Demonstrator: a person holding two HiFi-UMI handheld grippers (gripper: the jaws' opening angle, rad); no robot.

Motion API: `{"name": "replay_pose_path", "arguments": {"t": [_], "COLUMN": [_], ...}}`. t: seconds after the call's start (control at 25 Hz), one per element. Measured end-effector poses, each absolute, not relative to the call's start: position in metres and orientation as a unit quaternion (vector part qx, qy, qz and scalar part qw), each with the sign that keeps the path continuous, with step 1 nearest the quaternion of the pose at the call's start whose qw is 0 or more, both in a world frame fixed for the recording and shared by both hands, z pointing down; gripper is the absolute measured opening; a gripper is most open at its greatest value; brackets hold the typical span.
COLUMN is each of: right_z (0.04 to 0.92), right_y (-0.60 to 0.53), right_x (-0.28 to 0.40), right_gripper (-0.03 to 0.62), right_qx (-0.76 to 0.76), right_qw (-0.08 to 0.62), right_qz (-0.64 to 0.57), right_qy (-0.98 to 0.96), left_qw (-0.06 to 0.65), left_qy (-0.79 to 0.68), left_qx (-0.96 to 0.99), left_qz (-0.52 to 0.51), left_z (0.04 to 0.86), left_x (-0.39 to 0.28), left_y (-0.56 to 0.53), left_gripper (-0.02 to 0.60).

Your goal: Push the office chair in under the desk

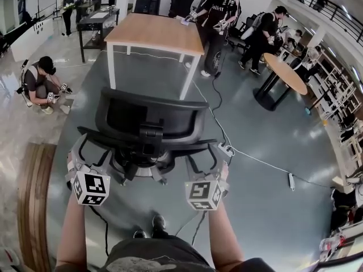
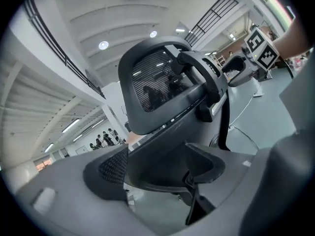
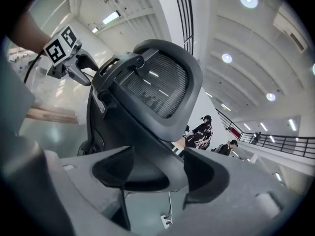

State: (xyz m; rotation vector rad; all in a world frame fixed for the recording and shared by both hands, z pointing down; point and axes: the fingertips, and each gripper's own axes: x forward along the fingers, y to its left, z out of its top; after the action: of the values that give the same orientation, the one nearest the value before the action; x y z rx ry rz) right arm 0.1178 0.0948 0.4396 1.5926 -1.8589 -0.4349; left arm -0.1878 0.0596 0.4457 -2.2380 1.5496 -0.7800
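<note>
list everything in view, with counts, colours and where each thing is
office chair: 1, black, centre, its back toward the camera
desk: 1, wood top on white legs, beyond the chair
round table: 1, wood top on black base, right
power strips: 2, white, on the floor right of the chair
wooden slats: brown, lower left floor
people: several, mostly dark clothes; one crouches left, one stands behind the desk, others right and top left
left gripper: 1, grey fingers apart, part of the chair between them
right gripper: 1, grey fingers apart, part of the chair between them
forearms: 2, bare, bottom
</note>
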Motion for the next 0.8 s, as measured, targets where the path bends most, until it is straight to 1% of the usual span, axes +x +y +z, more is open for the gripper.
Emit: {"name": "replay_pose_path", "arguments": {"t": [0.2, 0.4, 0.64, 0.8], "right_z": [0.455, 0.460, 0.465, 0.460], "right_y": [0.077, 0.066, 0.057, 0.051], "right_x": [0.116, 0.123, 0.128, 0.127], "right_gripper": [0.322, 0.328, 0.327, 0.327], "right_qx": [0.583, 0.574, 0.573, 0.571], "right_qw": [0.371, 0.402, 0.417, 0.413], "right_qz": [-0.175, -0.193, -0.214, -0.213], "right_qy": [-0.702, -0.687, -0.672, -0.677], "left_qw": [0.176, 0.177, 0.221, 0.241], "left_qy": [0.541, 0.535, 0.522, 0.520], "left_qx": [-0.764, -0.757, -0.730, -0.715], "left_qz": [-0.305, -0.330, -0.382, -0.401], "left_z": [0.452, 0.458, 0.470, 0.466], "left_x": [-0.190, -0.194, -0.195, -0.197], "left_y": [0.050, 0.040, 0.027, 0.018], "left_gripper": [0.395, 0.411, 0.419, 0.416]}}
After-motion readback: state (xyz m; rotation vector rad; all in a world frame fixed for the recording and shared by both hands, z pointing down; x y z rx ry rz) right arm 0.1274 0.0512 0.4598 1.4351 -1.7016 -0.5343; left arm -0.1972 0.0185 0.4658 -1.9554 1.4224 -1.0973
